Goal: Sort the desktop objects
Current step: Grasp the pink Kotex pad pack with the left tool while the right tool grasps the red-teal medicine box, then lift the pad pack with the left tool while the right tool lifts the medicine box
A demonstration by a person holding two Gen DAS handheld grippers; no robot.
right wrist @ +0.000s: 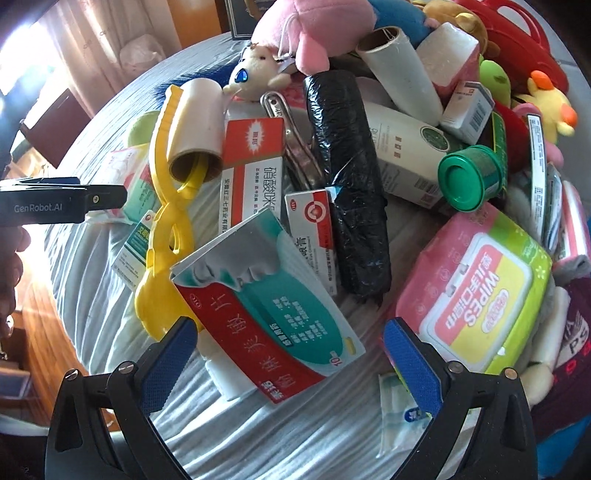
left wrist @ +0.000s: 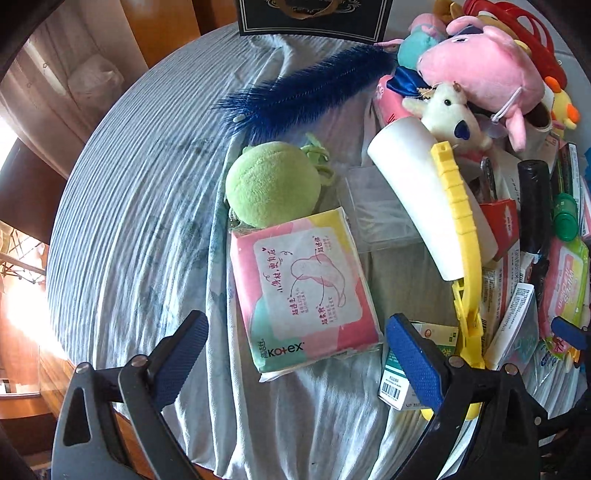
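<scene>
I am working over a round table [left wrist: 122, 206] that is wearing a wrinkled blue-grey striped cloth [left wrist: 155, 155]. Behind it, wooden panelling [left wrist: 162, 33] is glowing warm brown, and pale curtains [left wrist: 40, 85] are hanging to the left. Strong sunlight is pouring in low on the left [left wrist: 26, 317], washing out that corner. A wooden floor [right wrist: 40, 325] is catching the glare beneath the table edge.

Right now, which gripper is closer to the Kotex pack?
Left. The left gripper is open with the Kotex pack lying between its fingers. The right gripper is off to the pack's right, open around a red-and-teal medicine box.
</scene>
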